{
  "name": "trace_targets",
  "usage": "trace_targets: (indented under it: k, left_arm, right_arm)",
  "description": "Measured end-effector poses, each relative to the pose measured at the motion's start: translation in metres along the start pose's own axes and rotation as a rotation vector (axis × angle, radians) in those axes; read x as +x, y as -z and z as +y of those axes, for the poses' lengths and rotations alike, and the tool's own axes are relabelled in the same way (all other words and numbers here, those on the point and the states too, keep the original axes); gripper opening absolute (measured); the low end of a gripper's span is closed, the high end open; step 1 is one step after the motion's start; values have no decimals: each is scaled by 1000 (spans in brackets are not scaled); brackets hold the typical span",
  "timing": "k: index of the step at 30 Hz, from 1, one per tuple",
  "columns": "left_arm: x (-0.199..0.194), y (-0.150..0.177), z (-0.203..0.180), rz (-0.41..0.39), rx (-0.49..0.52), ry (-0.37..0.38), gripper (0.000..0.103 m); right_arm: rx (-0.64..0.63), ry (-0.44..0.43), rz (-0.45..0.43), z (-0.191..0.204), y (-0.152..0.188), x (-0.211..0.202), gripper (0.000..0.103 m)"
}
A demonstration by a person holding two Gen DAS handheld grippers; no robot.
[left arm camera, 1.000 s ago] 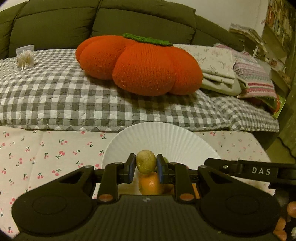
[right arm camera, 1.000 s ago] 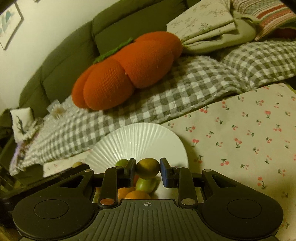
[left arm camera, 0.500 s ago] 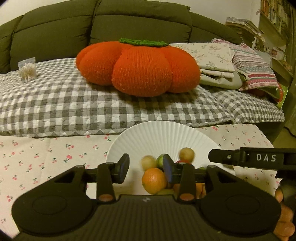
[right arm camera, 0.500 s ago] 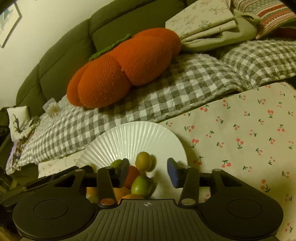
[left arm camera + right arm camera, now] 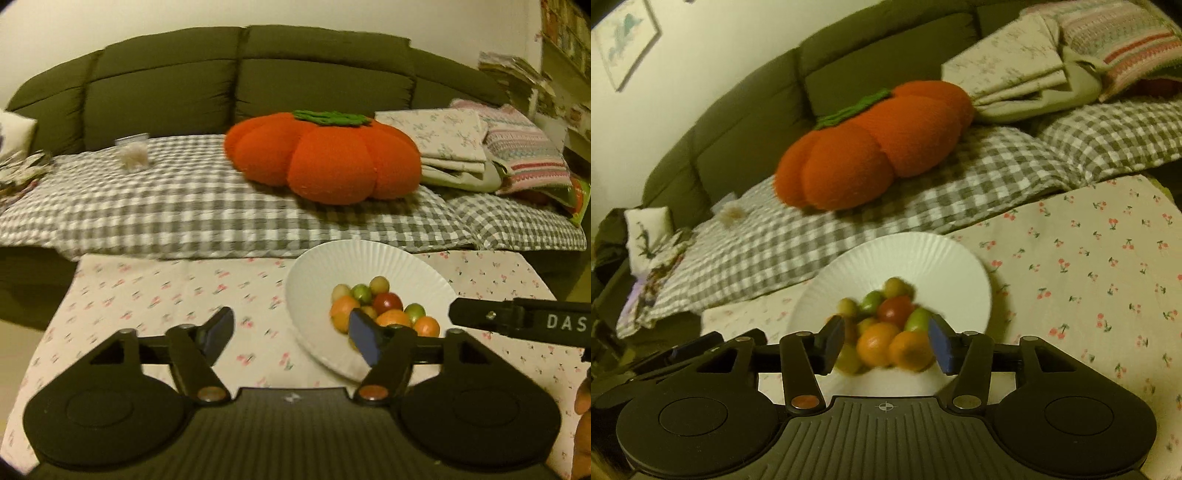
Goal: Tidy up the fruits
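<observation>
From the left wrist view, the left tool [image 5: 291, 334] stands released; its jaws have just been opening and nothing sits between them. The white fluted plate [image 5: 413, 262] lies on the cherry-print bench [image 5: 155, 295]. The fruits [image 5: 380, 306], small round oranges, green ones and a red one with no clear long axis, are heaped on the plate's near part.

From the right wrist view, the right tool [image 5: 886, 341] is also released, jaws just opening, hovering before the blurred fruits [image 5: 886, 325] on the plate [image 5: 923, 254]. The pumpkin cushion [image 5: 871, 147] lies beyond the plate.
</observation>
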State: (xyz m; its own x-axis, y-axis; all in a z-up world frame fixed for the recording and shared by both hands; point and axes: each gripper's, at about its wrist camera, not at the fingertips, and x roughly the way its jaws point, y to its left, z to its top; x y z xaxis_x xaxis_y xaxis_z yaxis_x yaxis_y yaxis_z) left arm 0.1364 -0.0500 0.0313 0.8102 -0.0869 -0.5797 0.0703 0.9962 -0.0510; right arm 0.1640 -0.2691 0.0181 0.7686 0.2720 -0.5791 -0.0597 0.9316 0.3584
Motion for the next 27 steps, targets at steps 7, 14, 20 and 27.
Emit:
trace_targets:
  k: [7, 14, 20, 27]
  left_arm:
    - [-50, 20, 4, -6, -17, -44, 92]
    - [-90, 40, 9, -11, -23, -94, 101]
    - [-99, 58, 15, 17, -46, -93, 102]
    - [-86, 70, 19, 45, -35, -110, 102]
  right_arm:
    - [-79, -8, -23, 38, 31, -51, 64]
    - [-136, 27, -45, 58, 57, -91, 90]
    - [-106, 67, -38, 52, 79, -108, 98]
    - [-144, 78, -52, 48, 91, -106, 101]
